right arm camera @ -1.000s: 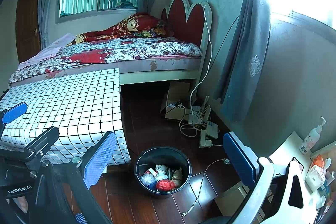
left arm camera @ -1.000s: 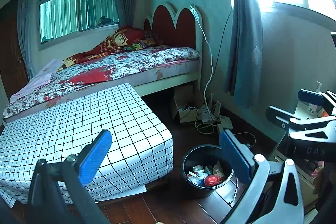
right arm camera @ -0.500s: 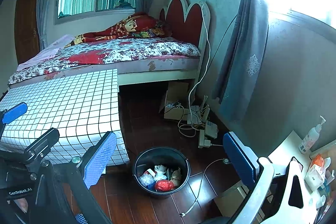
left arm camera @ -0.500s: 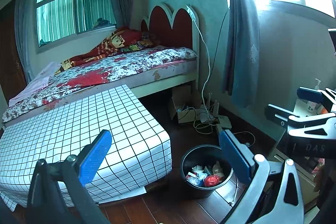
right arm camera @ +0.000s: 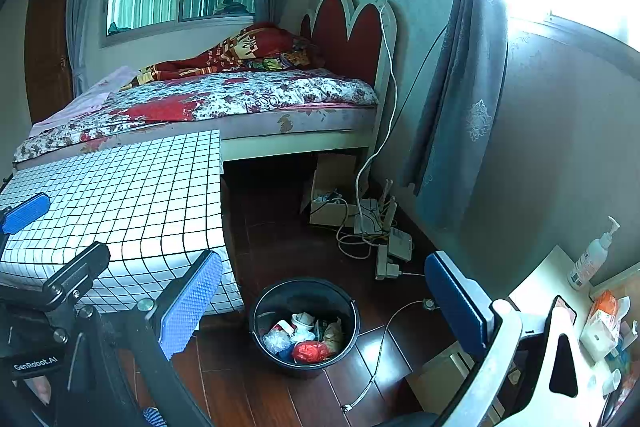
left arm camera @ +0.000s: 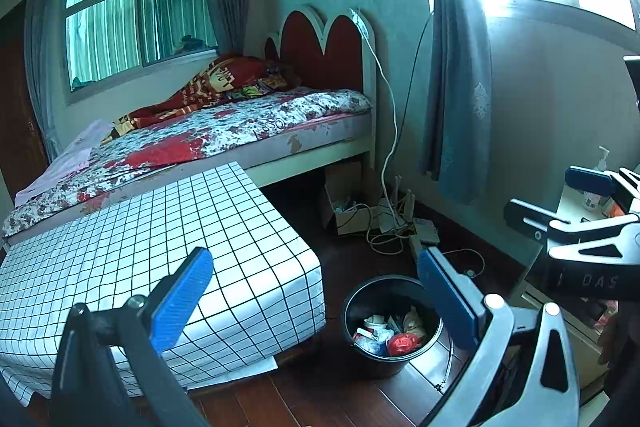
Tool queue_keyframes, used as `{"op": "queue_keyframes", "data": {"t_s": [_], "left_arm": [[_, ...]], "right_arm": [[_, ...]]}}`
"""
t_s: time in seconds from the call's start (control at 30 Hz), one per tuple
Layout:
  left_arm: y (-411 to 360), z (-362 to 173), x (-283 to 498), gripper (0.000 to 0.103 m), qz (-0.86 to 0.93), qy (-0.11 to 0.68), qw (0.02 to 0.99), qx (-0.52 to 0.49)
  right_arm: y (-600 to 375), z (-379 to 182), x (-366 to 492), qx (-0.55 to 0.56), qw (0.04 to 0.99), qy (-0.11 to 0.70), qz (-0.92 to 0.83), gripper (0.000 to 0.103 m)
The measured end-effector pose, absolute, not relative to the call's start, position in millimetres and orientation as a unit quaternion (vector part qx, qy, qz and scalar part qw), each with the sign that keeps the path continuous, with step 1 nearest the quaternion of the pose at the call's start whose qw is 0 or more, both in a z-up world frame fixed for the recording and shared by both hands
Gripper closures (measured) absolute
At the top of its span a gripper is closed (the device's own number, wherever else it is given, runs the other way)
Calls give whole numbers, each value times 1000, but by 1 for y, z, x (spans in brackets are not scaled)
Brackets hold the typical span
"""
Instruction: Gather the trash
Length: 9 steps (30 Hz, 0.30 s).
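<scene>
Round black plastic trash bucket (right arm camera: 305,323) on dark wood floor, just beside grid-patterned white mattress (right arm camera: 120,203). Left gripper (left arm camera: 312,301), right gripper (right arm camera: 320,301): both wide, empty. Contents light, crumpled; bucket rigid, probably best pinched at rim

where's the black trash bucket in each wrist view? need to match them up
Left wrist: bucket sits low and right of centre, on the floor, its right rim hidden behind the blue right pad of the left tongs.
Right wrist: bucket sits low at centre, fully in view between the pads of the right tongs.
Shared landmark: the red bag inside it.
</scene>
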State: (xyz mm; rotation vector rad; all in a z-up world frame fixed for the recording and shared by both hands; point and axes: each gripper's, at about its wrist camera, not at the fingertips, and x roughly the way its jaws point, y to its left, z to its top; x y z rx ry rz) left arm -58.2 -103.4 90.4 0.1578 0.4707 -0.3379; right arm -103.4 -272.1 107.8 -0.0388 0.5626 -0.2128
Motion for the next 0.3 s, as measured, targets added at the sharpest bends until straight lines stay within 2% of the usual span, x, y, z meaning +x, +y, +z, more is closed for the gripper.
{"op": "queue_keyframes", "data": {"t_s": [0.3], "left_arm": [[-101,84,-54,1,-175,236,952,82]], "right_arm": [[-274,102,-102,-14,954,282,-103,1]]}}
